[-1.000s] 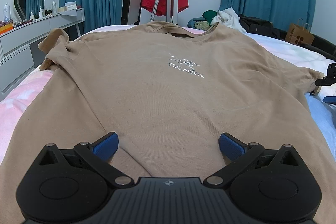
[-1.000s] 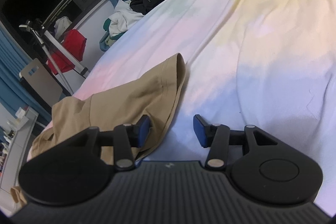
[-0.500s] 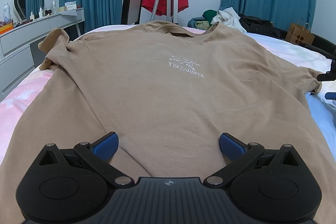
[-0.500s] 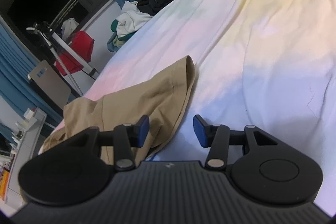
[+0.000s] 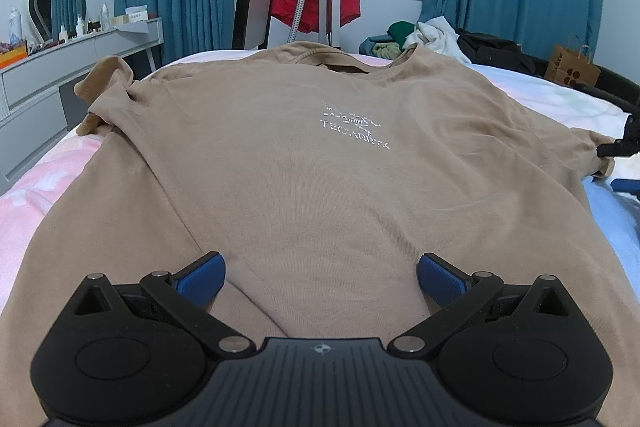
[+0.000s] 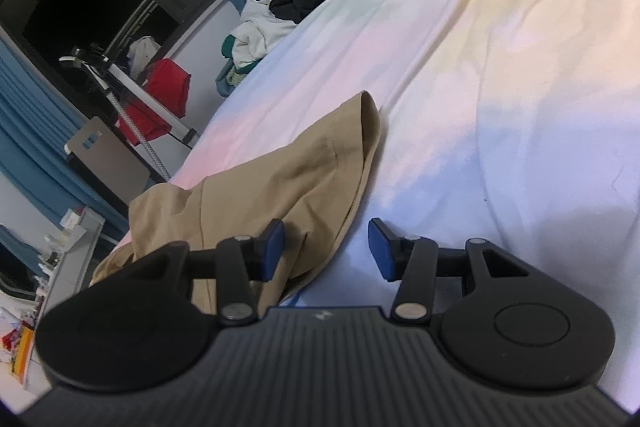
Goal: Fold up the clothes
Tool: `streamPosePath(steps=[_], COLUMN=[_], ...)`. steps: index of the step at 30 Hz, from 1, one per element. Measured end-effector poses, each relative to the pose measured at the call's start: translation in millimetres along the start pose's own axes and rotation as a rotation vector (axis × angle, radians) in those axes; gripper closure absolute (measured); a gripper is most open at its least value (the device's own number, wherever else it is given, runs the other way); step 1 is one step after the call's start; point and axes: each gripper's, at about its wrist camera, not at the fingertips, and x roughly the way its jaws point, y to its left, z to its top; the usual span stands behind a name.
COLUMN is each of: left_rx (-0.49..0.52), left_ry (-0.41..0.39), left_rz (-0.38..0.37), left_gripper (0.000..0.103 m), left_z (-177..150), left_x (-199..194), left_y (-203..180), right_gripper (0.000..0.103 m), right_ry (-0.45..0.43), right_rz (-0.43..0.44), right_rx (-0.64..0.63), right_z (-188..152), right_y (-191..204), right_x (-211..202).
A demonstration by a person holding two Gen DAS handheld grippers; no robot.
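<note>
A tan T-shirt (image 5: 304, 163) with a white chest print lies spread front-up on the bed, collar at the far end. My left gripper (image 5: 320, 273) hovers open over its near hem, blue pads wide apart, nothing between them. The shirt's right sleeve (image 6: 320, 167) lies on the pastel sheet in the right wrist view. My right gripper (image 6: 326, 247) stands open just behind that sleeve's edge, its left pad over the tan fabric, its right pad over bare sheet. The pads do not press on the cloth. The right gripper's fingertips (image 5: 618, 147) also show at the right edge of the left wrist view.
The pastel bedsheet (image 6: 500, 87) stretches to the right of the sleeve. A heap of clothes (image 5: 432, 39) lies at the bed's far end. Beyond it stand a garment steamer with a red garment (image 5: 316, 7), a grey dresser (image 5: 60, 75) at left and a paper bag (image 5: 572, 71).
The right wrist view has tilted and shifted, so the sleeve now sits more to the right and nearer the pads. The left gripper and the shirt body have not moved.
</note>
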Motion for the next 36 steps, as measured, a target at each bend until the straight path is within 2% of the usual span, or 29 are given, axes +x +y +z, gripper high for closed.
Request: streamPosePath(steps=[5,8,10,13,14,15,18,19,21,25,27,31,36], left_rx=[-0.014,-0.002,0.011,0.004,-0.009,-0.018,0.021,0.038,0.037,-0.034,-0.067,-0.148,-0.241], left_ry=[-0.009,0.005,0.033,0.066,0.065,0.051,-0.003,-0.022,-0.046,-0.090,-0.115,-0.153,-0.176], left_rz=[-0.014,-0.014,-0.026,-0.050,-0.055,-0.048,0.014,0.026,0.001,-0.041,-0.034,-0.010,0.036], left_gripper=[0.000,0.000,0.000,0.000,0.001,0.001,0.001,0.001,0.000,0.000,0.000,0.000,0.000], left_z=[-1,2,7,15,18,20,33,39,52,78,91,113,121], left_x=[1,1,1,1,0,-3,-13,-17,-27,-50,-61,-77,-84], left_y=[4,4,5,9,12,14,14,13,17,41,59,102,151], right_gripper=[0.054,0.055,0.059,0.081,0.090,0.095,0.097,0.097,0.097,0.097,0.097,0.097,0.097], right_ry=[-0.038,-0.054,-0.059,-0.060,-0.063,-0.065,-0.102,-0.117,-0.149,-0.209,-0.228,-0.228,-0.138], right_rz=[0.057,0.058,0.048,0.024,0.019,0.013,-0.009,-0.011,-0.013,0.005,0.030,0.080,0.113], right_rx=[0.037,0.018,-0.006,-0.084,-0.109,-0.127,-0.201,-0.230,-0.297,-0.440,-0.510,-0.644,-0.803], right_z=[4,6,8,12,12,13,18,20,25,25,17,-14,-89], right_y=[-7,-5,-2,9,14,18,41,51,76,139,175,249,317], right_x=[5,14,22,34,36,36,28,22,10,-15,-26,-28,9])
